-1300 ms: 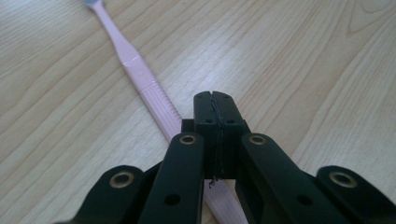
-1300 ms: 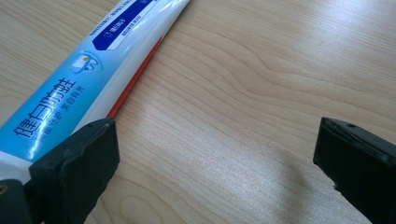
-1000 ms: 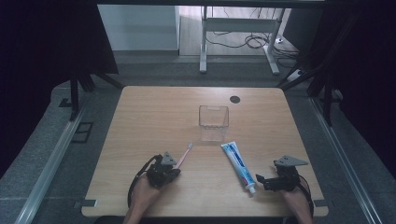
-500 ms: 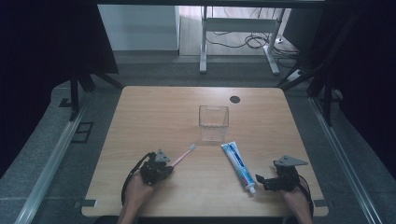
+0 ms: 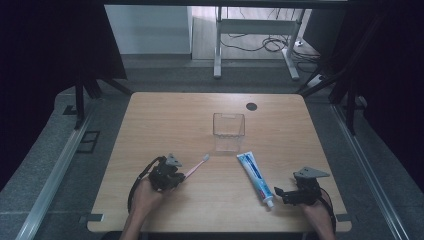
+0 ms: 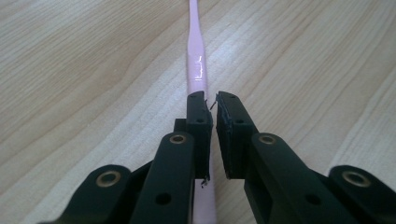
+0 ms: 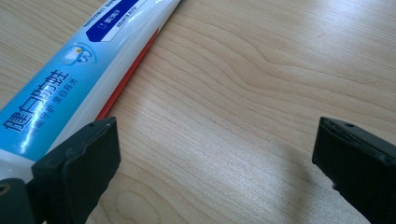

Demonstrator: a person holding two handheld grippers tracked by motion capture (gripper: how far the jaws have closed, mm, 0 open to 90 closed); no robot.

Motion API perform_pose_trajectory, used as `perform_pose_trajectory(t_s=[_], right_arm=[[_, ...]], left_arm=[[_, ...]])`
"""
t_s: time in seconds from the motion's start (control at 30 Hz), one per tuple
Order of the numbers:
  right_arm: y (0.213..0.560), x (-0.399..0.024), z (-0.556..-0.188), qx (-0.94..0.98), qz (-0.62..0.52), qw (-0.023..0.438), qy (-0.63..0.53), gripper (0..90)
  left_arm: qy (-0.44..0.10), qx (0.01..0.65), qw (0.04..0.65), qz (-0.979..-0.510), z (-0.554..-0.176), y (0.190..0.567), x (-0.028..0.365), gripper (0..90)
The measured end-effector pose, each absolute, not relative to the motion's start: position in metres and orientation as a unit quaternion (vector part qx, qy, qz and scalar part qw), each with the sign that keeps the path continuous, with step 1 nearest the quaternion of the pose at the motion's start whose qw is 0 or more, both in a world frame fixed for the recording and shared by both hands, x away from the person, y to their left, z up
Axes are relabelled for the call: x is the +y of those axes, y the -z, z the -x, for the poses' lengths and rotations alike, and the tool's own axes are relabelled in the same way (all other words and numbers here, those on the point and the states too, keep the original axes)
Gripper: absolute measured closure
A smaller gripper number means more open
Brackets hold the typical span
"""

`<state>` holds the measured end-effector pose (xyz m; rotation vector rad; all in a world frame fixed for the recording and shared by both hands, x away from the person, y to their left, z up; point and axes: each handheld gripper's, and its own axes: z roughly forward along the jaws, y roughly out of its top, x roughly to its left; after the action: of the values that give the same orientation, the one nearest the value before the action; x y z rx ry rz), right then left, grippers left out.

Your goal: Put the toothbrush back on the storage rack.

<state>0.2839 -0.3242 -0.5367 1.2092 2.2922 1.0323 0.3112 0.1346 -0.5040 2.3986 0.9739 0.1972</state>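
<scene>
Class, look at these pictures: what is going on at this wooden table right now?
A person works at a light wooden table with a two-jaw gripper in each hand. The left gripper has its jaws nearly closed around the handle of a pink plastic toothbrush, having just eased slightly apart. The right gripper rests wide open beside the cap end of a blue-and-white toothpaste tube, holding nothing. A clear plastic box stands empty farther back.

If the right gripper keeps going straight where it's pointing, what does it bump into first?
Probably the toothpaste tube. The right gripper points left toward the tube's cap end, jaws open, with bare table between them. The tube lies by one jaw, so it might slide past.
</scene>
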Motion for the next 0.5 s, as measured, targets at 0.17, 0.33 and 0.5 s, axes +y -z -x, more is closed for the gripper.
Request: perform_pose_trajectory(t_s=[0.17, 0.33, 0.5], right_arm=[[0.537, -0.324, -0.284, 0.809, -0.429, 0.173, -0.364, 1.1], [0.537, -0.323, -0.284, 0.81, -0.427, 0.171, -0.362, 1.2], [0.537, -0.324, -0.284, 0.81, -0.427, 0.172, -0.363, 1.1]], left_arm=[[-0.064, 0.36, 0.247, -0.897, -0.321, 0.501, 0.127, 81.9], [-0.055, 0.359, 0.225, -0.904, -0.328, 0.498, 0.12, 80.6], [-0.045, 0.357, 0.2, -0.912, -0.339, 0.496, 0.111, 79.9]])
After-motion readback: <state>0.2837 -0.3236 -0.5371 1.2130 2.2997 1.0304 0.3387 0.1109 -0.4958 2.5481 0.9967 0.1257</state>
